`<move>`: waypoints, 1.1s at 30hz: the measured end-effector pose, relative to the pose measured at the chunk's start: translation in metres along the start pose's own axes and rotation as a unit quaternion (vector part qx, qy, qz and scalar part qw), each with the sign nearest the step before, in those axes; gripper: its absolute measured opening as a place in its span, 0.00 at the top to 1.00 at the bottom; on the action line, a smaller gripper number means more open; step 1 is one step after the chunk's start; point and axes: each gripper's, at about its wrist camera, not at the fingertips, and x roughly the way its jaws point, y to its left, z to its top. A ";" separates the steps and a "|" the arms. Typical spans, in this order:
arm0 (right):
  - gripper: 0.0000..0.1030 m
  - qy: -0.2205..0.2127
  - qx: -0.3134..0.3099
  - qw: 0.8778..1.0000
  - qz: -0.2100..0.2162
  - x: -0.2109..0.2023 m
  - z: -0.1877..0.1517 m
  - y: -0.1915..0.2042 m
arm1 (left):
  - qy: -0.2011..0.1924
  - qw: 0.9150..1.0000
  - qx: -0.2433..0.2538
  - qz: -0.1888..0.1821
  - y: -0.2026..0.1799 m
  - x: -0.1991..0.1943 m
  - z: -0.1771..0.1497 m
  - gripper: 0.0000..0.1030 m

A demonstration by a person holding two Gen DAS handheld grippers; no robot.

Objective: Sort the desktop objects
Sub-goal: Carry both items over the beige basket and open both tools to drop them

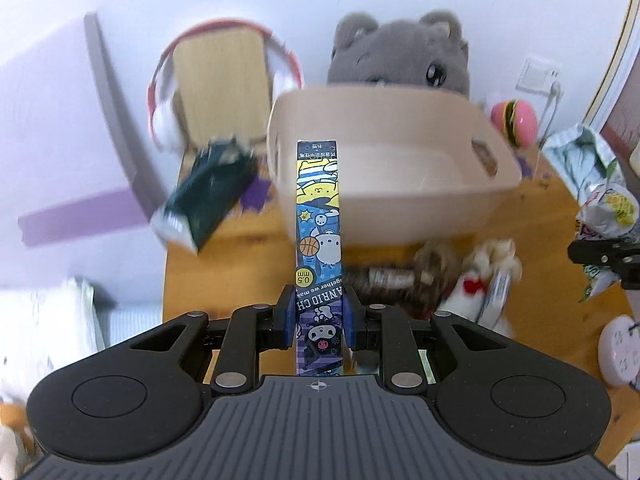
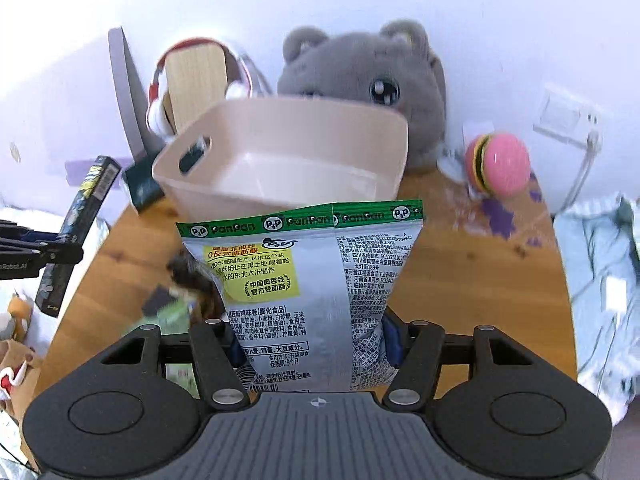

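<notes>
My left gripper [image 1: 319, 320] is shut on a long cartoon-printed pen box [image 1: 318, 216] that points forward toward a beige plastic bin [image 1: 400, 184]. The box's far end overlaps the bin's near wall in this view. My right gripper [image 2: 310, 344] is shut on a silver and green snack bag [image 2: 304, 280], held upright above the wooden desk in front of the same bin [image 2: 280, 168]. The bin looks empty inside. In the right wrist view the left gripper with the pen box [image 2: 76, 224] shows at the far left.
A grey plush toy [image 2: 360, 84] sits behind the bin. Red and white headphones [image 1: 160, 108] hang on a wooden stand. A dark box [image 1: 208, 192], a pink burger toy [image 2: 500, 168], small plush toys [image 1: 480, 280] and snack bags [image 1: 600, 208] lie on the desk.
</notes>
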 end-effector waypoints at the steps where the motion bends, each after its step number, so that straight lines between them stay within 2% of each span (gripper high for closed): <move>1: 0.43 -0.006 -0.004 1.000 0.001 0.000 0.004 -0.001 | -0.007 1.000 0.001 0.002 -0.002 0.000 0.007 0.78; 9: 0.43 -0.042 -0.009 0.999 0.000 0.006 0.049 -0.012 | -0.032 0.999 0.004 0.003 -0.009 0.013 0.053 0.78; 16: 0.43 -0.045 -0.010 0.999 0.002 0.030 0.077 -0.018 | -0.042 0.999 0.014 0.016 -0.018 0.042 0.081 0.78; 26: 0.43 -0.026 -0.002 1.000 -0.007 0.096 0.114 -0.012 | -0.003 0.999 0.022 0.046 -0.029 0.127 0.106 0.78; 33: 0.43 0.007 -0.010 0.999 -0.031 0.144 0.124 -0.008 | 0.037 0.997 0.012 0.061 -0.022 0.173 0.105 0.78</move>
